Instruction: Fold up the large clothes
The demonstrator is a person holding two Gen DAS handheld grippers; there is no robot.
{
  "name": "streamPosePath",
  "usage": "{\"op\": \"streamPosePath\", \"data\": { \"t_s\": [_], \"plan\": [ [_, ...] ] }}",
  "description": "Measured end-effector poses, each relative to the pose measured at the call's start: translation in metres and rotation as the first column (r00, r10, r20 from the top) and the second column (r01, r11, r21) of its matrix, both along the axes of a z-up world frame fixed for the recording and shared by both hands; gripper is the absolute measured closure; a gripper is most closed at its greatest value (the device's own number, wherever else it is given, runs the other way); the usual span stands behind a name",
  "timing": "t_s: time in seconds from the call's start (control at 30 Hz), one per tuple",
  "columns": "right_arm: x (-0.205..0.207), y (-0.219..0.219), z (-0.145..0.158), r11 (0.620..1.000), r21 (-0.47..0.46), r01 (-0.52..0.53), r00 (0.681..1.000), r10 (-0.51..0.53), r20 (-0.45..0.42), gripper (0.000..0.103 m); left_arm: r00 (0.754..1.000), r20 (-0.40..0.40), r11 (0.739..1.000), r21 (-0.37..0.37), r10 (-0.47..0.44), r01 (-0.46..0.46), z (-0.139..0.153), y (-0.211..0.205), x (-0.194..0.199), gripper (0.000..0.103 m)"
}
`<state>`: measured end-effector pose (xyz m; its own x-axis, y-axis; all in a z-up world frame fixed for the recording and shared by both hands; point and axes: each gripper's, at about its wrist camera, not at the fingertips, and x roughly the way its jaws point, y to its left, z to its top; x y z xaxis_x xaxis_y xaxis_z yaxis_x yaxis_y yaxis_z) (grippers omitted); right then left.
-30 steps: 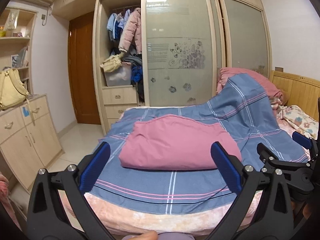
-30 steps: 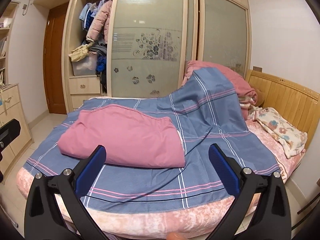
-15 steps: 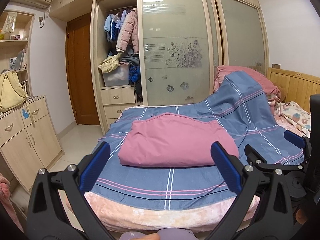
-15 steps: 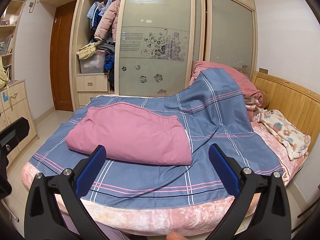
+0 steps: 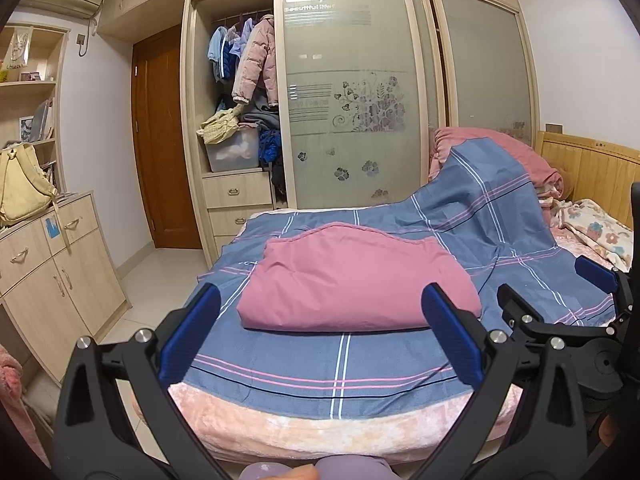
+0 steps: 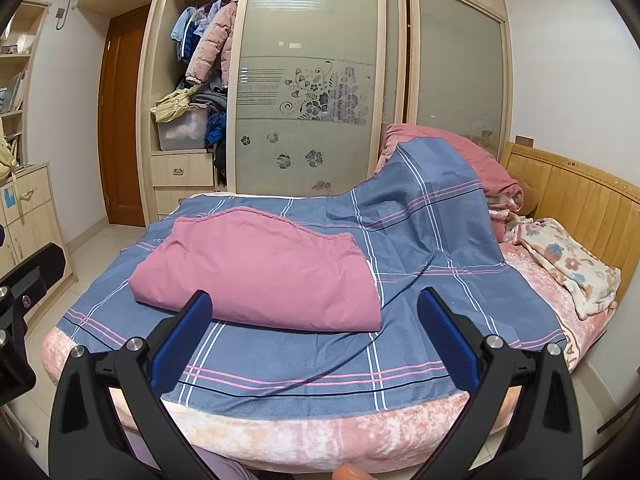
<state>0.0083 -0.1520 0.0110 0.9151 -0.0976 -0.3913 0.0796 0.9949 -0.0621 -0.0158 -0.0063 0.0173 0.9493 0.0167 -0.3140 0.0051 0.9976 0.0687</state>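
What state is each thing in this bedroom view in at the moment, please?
Left tool: open, empty.
Right tool: open, empty.
Pink garment: folded, lying on the bed.
Blue plaid sheet: spread out, far end draped over bedding.
Wardrobe: left section open.
Brown door: closed.

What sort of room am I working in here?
A home bedroom, most likely: a bed under a blue plaid sheet, a wardrobe with sliding frosted doors and hanging jackets, and a wooden headboard.

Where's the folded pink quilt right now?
The folded pink quilt lies mid-bed on the blue plaid sheet, ahead of both open grippers, nearer the wardrobe side.
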Motion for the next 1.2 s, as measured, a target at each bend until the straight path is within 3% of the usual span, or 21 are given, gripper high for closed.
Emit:
{"op": "streamPosePath", "data": {
  "t_s": [1.2],
  "plan": [
    [-0.003, 0.005, 0.002, 1.000, -0.002, -0.003, 1.000, 0.003, 0.001, 0.001, 1.000, -0.001, 1.000, 0.001, -0.002, 0.002, 0.001, -0.009, -0.004, 0.002]
  ]
}}
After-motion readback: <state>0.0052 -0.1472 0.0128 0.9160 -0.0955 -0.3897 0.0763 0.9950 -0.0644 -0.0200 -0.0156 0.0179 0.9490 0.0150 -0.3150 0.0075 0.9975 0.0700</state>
